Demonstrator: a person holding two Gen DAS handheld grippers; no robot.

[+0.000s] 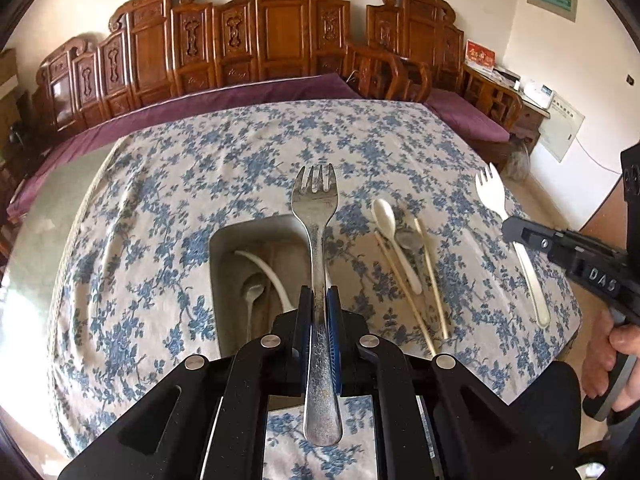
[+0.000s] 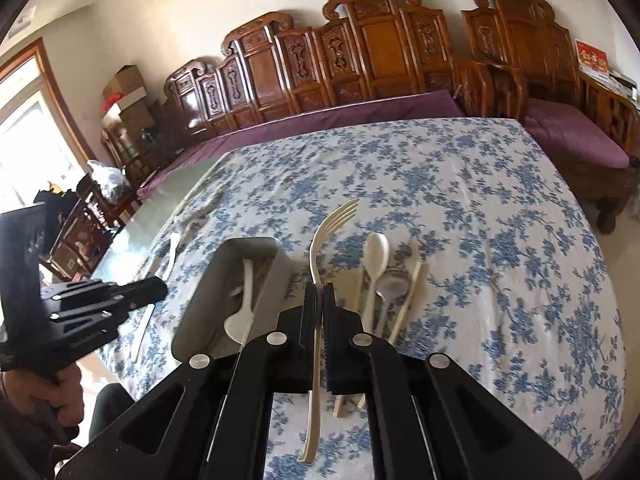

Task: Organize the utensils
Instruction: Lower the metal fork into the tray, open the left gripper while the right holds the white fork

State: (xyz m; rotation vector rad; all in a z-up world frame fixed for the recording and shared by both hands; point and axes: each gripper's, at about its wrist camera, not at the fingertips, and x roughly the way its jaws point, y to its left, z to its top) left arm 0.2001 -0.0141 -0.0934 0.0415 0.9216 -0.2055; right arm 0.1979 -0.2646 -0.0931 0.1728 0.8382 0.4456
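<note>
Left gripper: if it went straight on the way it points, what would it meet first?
Likely the tray below its fork. The left gripper is tilted down over the tray's right side, with nothing visibly between. Depth is unclear, so it might land on the tablecloth just beyond instead.

Carved wooden bench w/ purple cushion along table's far edge; floral tablecloth (blue-on-white) covers table.
</note>
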